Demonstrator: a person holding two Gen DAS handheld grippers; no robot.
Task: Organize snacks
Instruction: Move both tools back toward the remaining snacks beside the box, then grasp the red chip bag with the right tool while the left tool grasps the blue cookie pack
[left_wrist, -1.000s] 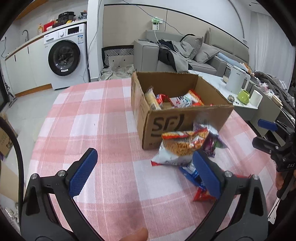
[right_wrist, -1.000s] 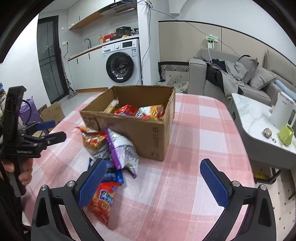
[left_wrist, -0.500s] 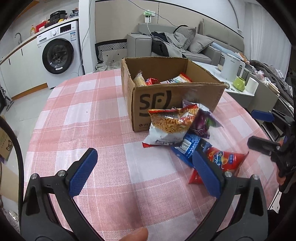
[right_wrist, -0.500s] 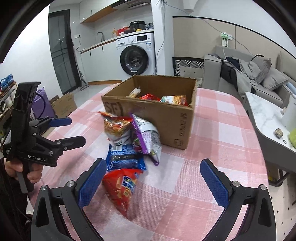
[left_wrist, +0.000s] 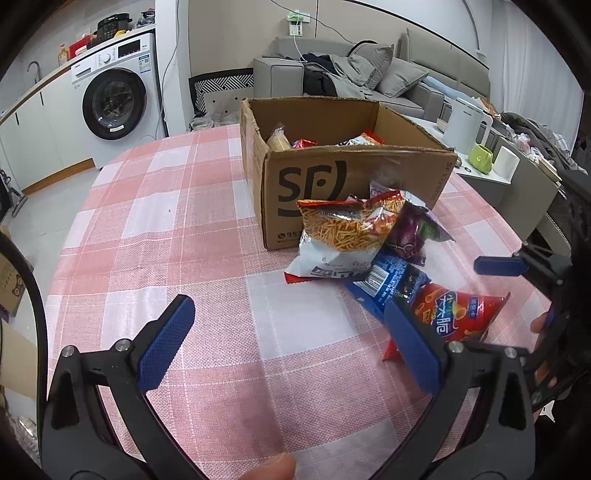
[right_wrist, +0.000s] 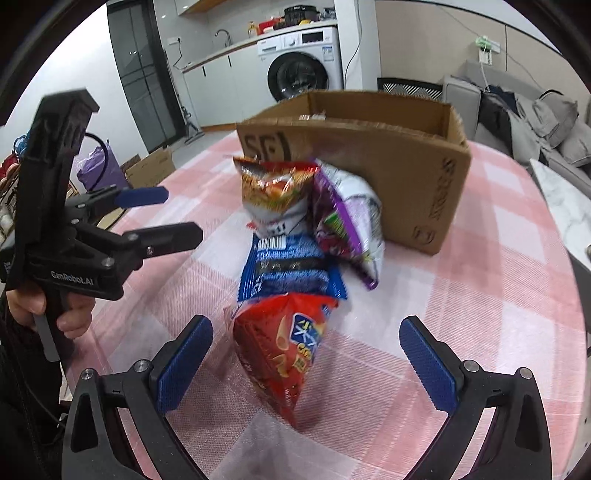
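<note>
- Right tool (right_wrist: 306, 360): jaws wide apart, holding nothing, lined up on the red bag (right_wrist: 284, 354) at 12 o'clock.
- Left tool (left_wrist: 291, 343): also apart and empty, over bare worktop (left_wrist: 155, 221).
- Four bags lie loose outside the box (left_wrist: 354, 173): red bag nearest, blue bag (right_wrist: 291, 266) behind it, noodle bag (right_wrist: 275, 192) and purple bag (right_wrist: 347, 221) leaning on the box.
- Risk: the puffed red bag may slip or crush if clamped hard.
- Risk: lifting it could drag the overlapping blue bag.
</note>
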